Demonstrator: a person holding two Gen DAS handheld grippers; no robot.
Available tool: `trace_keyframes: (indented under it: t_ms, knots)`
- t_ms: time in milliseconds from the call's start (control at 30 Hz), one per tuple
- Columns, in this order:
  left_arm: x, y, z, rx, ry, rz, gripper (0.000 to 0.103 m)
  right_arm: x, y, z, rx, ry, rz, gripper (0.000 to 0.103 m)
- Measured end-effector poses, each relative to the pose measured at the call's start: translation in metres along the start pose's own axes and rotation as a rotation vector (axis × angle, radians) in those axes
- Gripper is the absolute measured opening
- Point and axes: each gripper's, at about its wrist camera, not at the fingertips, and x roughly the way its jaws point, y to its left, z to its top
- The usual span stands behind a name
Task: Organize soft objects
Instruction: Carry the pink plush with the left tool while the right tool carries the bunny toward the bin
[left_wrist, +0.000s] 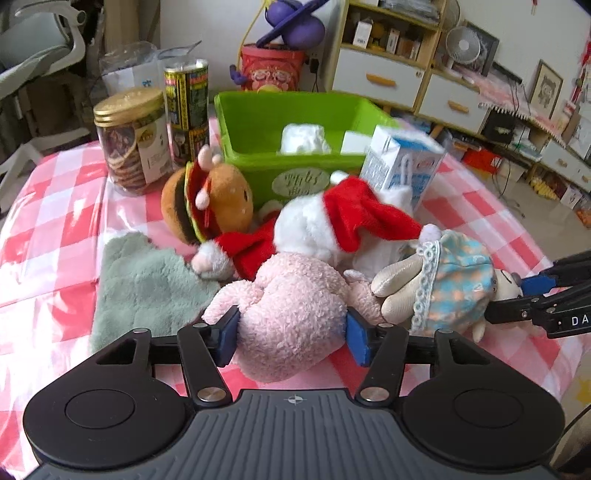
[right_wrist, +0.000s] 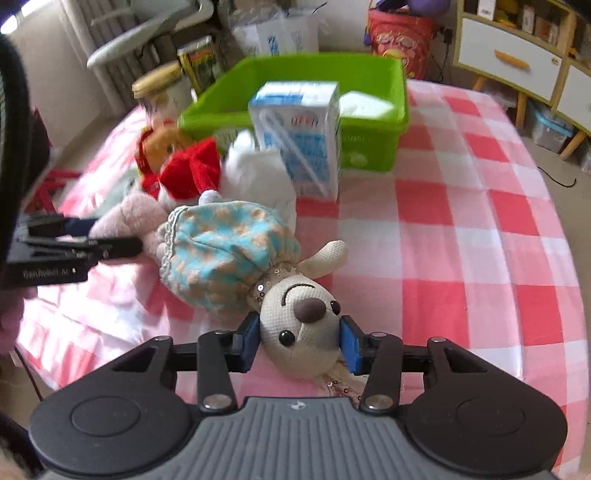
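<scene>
Pink-checked tablecloth (right_wrist: 461, 236) carries a heap of toys before the green bin (left_wrist: 258, 118), presumably their destination, so the left gripper (left_wrist: 291, 332) squeezes the pink plush (left_wrist: 291, 295) while the right gripper (right_wrist: 299, 341) clamps the cream doll (right_wrist: 295, 325) by its head.

Left wrist view low over table near edge, facing toward green bin (left_wrist: 258, 122), pink plush (left_wrist: 291, 306) close up, right wrist view from the right side, facing same bin (right_wrist: 369, 74), cream doll (right_wrist: 299, 325) nearest, both share doll, milk carton (left_wrist: 402, 166), bin.
</scene>
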Motion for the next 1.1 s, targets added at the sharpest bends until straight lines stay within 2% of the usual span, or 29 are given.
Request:
trace_keyframes:
  t_ms: [167,333,533,667,900,1100]
  knots:
    - [-0.016,-0.001,0.007,-0.014,-0.046,-0.006,0.058,-0.020,-0.005,0.004,0.051,-0.052,0.050,0.017]
    - [-0.032,0.006,0.016,-0.075,-0.100,0.000,0.057,-0.041,-0.014,0.013,0.129,-0.124,0.100,0.017]
    - [-0.043,0.011,0.030,-0.136,-0.154,0.020,0.057,-0.061,-0.027,0.032,0.221,-0.219,0.109,0.017]
    - [-0.045,0.004,0.050,-0.113,-0.202,0.046,0.057,-0.062,-0.035,0.053,0.243,-0.246,0.059,0.017]
    - [-0.022,0.003,0.091,-0.095,-0.223,0.062,0.058,-0.053,-0.053,0.107,0.259,-0.277,0.007,0.017]
    - [0.022,0.002,0.123,-0.074,-0.196,0.118,0.058,-0.022,-0.069,0.155,0.264,-0.231,0.003,0.018]
